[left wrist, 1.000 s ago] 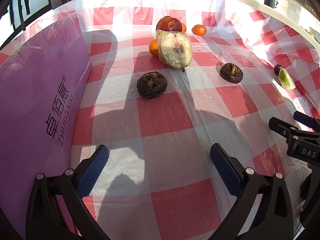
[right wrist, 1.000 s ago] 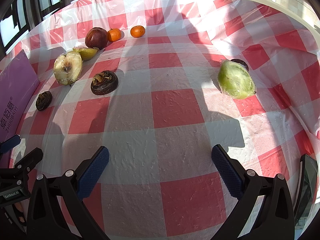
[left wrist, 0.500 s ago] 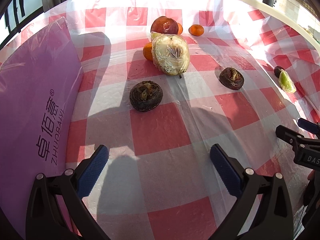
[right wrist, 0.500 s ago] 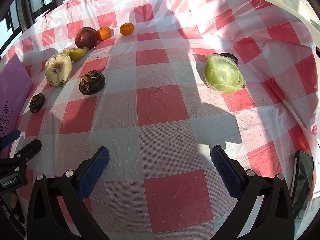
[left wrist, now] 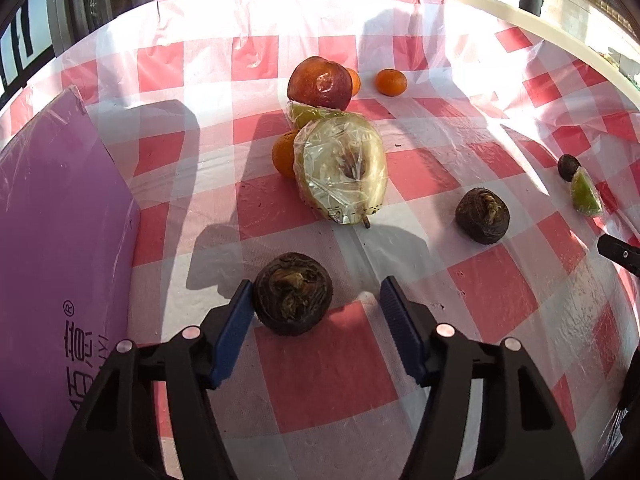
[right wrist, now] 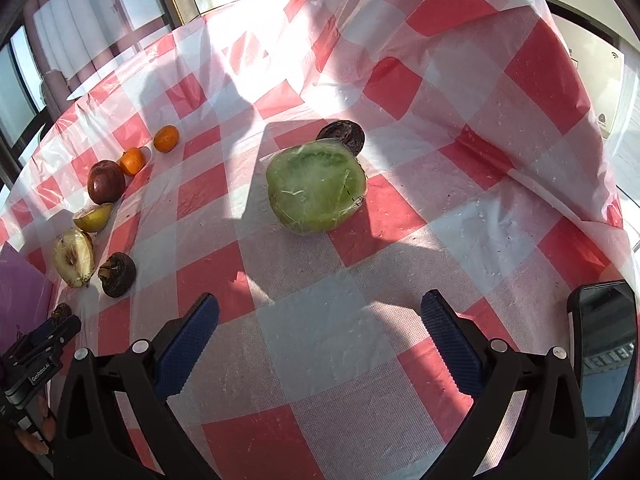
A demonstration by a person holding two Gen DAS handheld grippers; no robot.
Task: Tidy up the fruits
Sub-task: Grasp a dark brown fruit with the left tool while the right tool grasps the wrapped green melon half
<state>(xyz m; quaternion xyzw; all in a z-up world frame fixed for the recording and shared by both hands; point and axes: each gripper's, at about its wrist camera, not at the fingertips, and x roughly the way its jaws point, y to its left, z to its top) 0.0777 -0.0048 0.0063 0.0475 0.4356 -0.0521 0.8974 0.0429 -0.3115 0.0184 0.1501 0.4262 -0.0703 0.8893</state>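
Left tool closing around an upright squat dark fruit; right tool gapes wide, empty.

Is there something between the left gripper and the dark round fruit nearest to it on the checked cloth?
Nothing visible stands in the way. The dark round fruit already lies between the fingers of the left gripper, whose jaws are closing. It sits against the left finger, while a gap remains on the other side.
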